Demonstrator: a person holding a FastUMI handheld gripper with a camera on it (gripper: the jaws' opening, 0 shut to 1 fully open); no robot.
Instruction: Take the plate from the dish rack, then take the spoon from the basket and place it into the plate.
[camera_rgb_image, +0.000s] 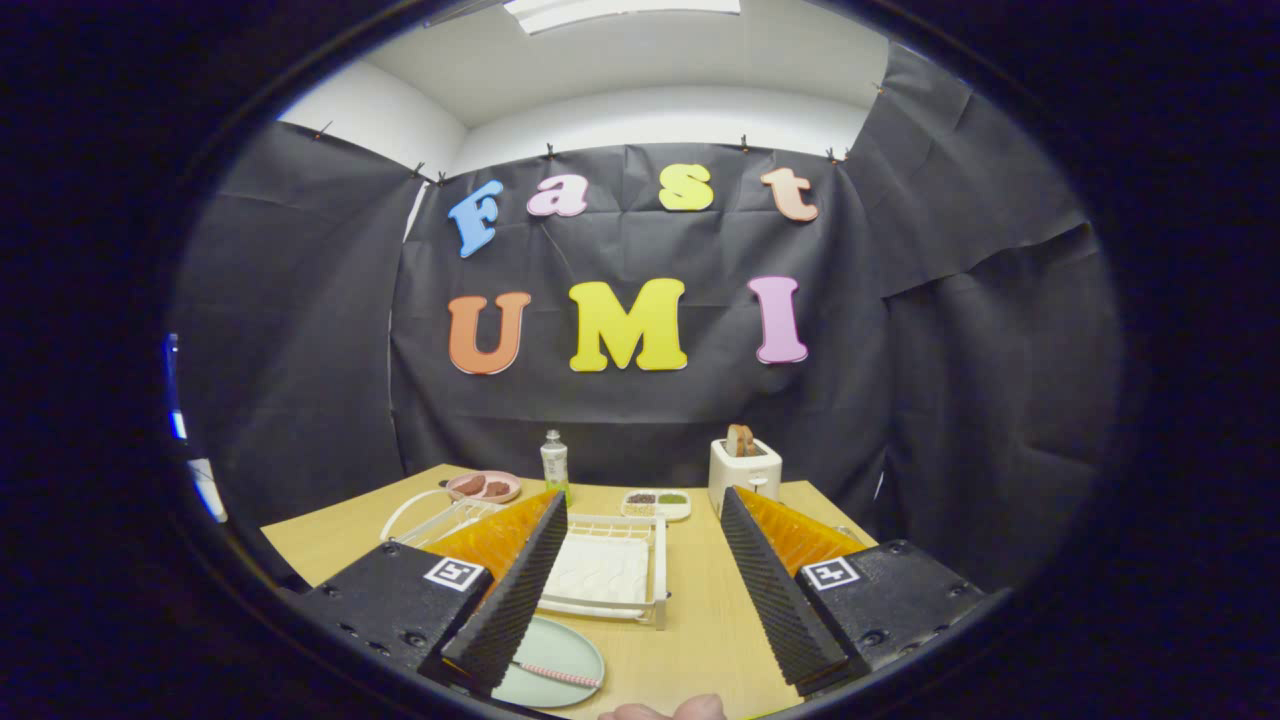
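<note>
Above table (690, 620), tool (640, 570) wide open, empty

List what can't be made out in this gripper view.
- Plate: its near side is hidden behind the left one of the open fingers.
- Spoon on the plate: its bowl end is covered by that finger.
- Dish rack: its left part is hidden by the same finger.
- Small dish by the toaster: contents too small to identify.
</note>
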